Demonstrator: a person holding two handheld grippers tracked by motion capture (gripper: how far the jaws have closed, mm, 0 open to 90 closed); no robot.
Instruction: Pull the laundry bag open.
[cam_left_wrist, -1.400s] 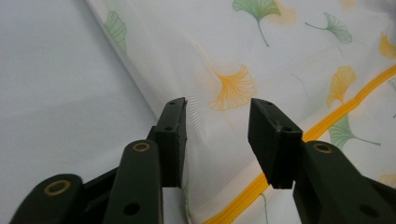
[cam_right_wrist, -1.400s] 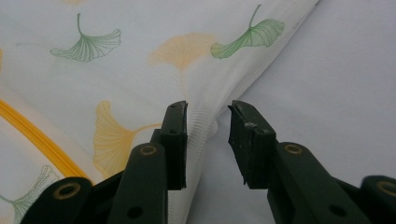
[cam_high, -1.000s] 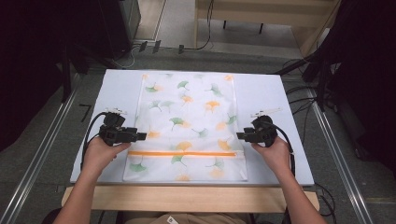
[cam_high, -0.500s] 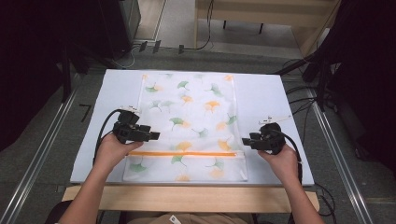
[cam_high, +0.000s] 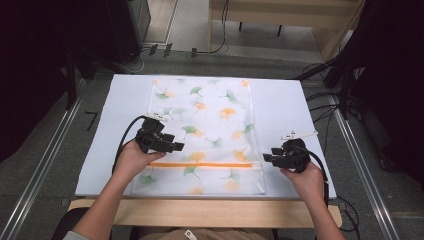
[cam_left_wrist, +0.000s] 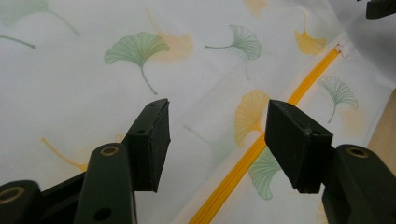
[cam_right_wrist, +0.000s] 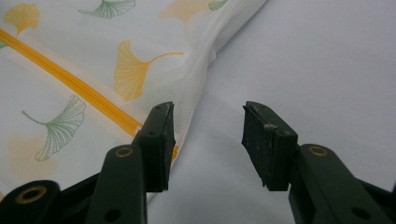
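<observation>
bag: white mesh laundry bag (cam_high: 205, 130) with ginkgo-leaf print lies flat mid-tabletop (cam_high: 280, 100), orange zipper (cam_high: 205, 164) across its near end | left tongs (cam_high: 176, 147): spread, nothing between, over bag above zipper | right tongs (cam_high: 266, 158): spread, empty, at bag's right edge by zipper end

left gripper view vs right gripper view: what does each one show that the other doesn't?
Left gripper view alone: the white zipper pull tab at the far end of the zipper, a strip of the wooden table edge, and the other gripper's tip in the top corner.

Right gripper view alone: the white mesh laundry bag with ginkgo leaf print ending at its side edge, with bare white table cover beyond.

Both: that bag, its orange zipper, and open black gripper jaws with nothing between them.
</observation>
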